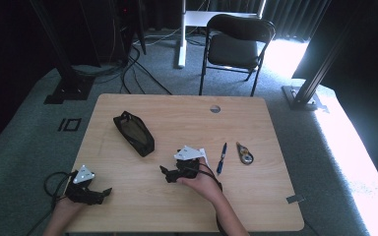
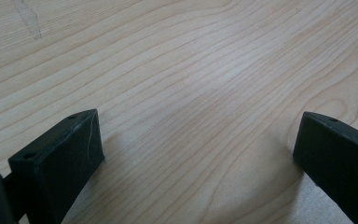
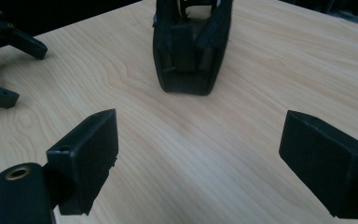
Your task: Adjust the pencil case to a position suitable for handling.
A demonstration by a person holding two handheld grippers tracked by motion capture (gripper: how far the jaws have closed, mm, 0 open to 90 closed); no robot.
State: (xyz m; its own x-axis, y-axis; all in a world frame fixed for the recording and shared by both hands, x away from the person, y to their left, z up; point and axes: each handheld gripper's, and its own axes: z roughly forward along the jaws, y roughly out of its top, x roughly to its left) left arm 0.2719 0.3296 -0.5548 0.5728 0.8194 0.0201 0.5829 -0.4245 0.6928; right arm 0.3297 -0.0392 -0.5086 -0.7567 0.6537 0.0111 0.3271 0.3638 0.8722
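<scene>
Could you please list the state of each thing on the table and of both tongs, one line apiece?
Black pouch: lying flat, mouth open, nothing gripping it.
Blue pen: lying flat, untouched.
Correction tape dispenser: lying flat beside the pen, untouched.
Left tongs: open, empty, low over bare table.
Right tongs: open, empty, pointed at the pouch.
</scene>
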